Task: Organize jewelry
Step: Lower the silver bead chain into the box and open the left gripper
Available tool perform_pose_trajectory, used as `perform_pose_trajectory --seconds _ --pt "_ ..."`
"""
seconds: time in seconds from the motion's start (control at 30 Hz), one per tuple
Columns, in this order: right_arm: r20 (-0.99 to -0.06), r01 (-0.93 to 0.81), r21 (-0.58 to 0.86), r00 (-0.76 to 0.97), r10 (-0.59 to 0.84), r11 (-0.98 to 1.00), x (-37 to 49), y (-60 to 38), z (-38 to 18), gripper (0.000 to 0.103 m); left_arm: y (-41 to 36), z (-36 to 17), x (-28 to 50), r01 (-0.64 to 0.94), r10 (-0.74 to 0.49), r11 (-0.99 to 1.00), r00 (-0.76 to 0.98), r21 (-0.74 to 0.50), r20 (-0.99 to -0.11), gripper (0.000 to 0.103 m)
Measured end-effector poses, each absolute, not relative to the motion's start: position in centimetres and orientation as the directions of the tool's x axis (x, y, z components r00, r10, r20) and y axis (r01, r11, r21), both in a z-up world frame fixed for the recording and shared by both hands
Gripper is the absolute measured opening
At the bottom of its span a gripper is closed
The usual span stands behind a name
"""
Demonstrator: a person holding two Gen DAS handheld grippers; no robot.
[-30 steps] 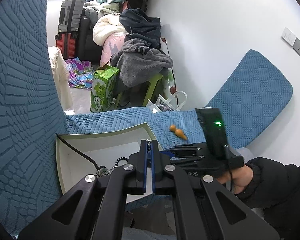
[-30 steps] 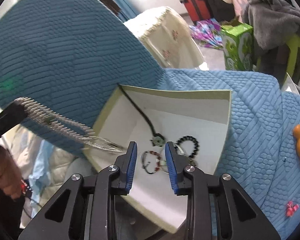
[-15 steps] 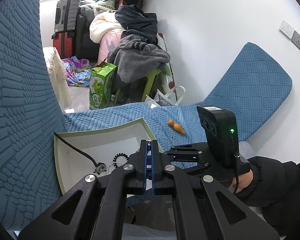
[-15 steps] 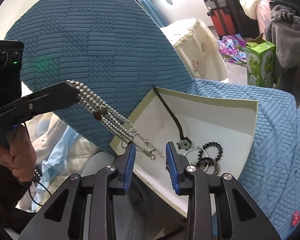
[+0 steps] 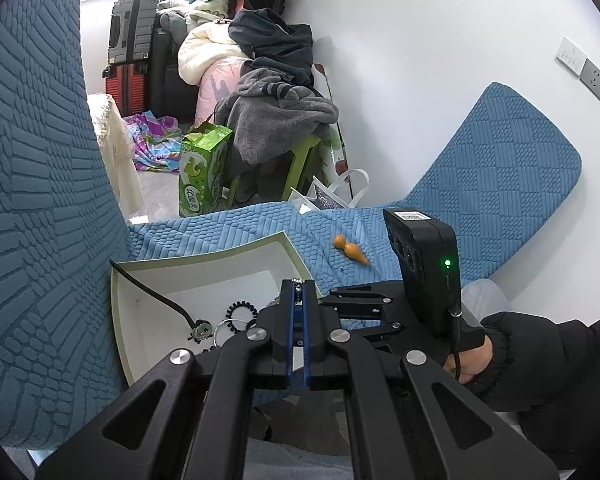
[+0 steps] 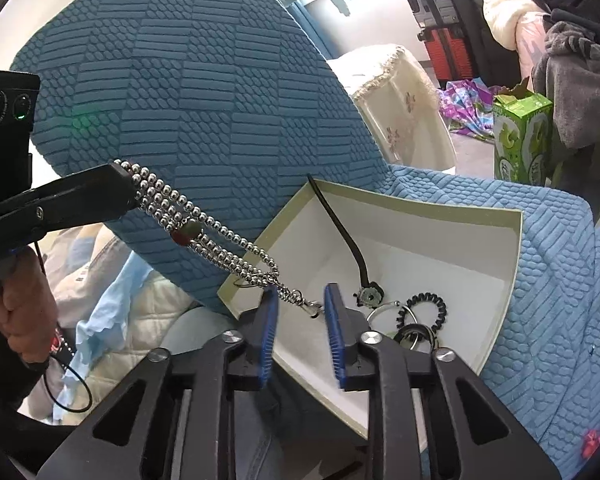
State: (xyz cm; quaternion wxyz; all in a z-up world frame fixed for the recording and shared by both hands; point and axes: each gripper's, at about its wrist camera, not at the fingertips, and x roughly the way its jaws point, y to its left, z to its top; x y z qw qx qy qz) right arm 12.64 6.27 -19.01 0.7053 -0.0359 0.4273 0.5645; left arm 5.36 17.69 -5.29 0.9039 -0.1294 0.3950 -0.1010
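Right wrist view shows my left gripper [image 6: 118,184] shut tight on the shiny silver bead chain [image 6: 204,228], which slants down to its clasp between my right gripper's [image 6: 300,312] closing, not-yet-touching jaws, above the white box [image 6: 420,208].

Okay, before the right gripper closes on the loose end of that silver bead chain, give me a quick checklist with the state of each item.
1. left gripper clamped on bead chain: ok.
2. Chain's clasp end between the right gripper pads: ok.
3. Right pads pressing the chain: not ok; jaws have just been closing, gap remains.
4. Chain free of the box rim: cannot tell; a loop sits at the edge.
5. Other jewelry clear of the right jaws: ok; black coil bracelet lies aside.
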Motion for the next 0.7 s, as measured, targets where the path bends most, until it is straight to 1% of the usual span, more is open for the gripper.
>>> perform_pose_trajectory --seconds 0.1,0.17,0.27,0.5,0.53,0.57,0.6,0.7 --pt "-0.629 -0.828 0.444 -0.015 0.777 0.343 12.6 6.5 -18.9 0.018 17.6 -5.3 5.2 0.084 -0.284 0.948 0.662 -0.308 -0.693 0.003" --pt "-0.618 -0.828 0.461 -0.04 0.786 0.32 12.7 6.8 -19.1 0.015 17.6 -5.1 5.1 0.087 -0.287 0.947 0.662 -0.309 -0.692 0.003" --pt "-0.61 -0.833 0.476 -0.082 0.788 0.282 12.4 7.4 -19.5 0.015 17.6 -5.0 4.9 0.086 -0.285 0.948 0.662 -0.308 -0.693 0.003" --pt "-0.615 -0.868 0.441 -0.108 0.781 0.227 11.2 8.3 -19.4 0.015 17.8 -4.6 4.4 0.085 -0.275 0.952 0.66 -0.294 -0.699 0.003" --pt "-0.613 -0.868 0.444 -0.112 0.782 0.224 11.2 8.3 -19.5 0.014 17.9 -4.6 4.4 0.081 -0.272 0.952 0.66 -0.294 -0.7 0.003" --pt "-0.611 -0.864 0.45 -0.115 0.783 0.224 11.1 8.3 -19.5 0.011 18.0 -4.6 4.4 0.076 -0.268 0.953 0.661 -0.293 -0.701 0.003" --pt "-0.618 -0.863 0.447 -0.107 0.779 0.237 11.1 8.3 -19.6 0.005 18.2 -4.7 4.4 0.067 -0.261 0.954 0.662 -0.292 -0.702 0.003" --pt "-0.6 -0.87 0.436 -0.09 0.795 0.23 10.9 7.9 -19.1 0.003 18.7 -5.2 4.5 0.032 -0.234 0.958 0.658 -0.284 -0.716 0.003"
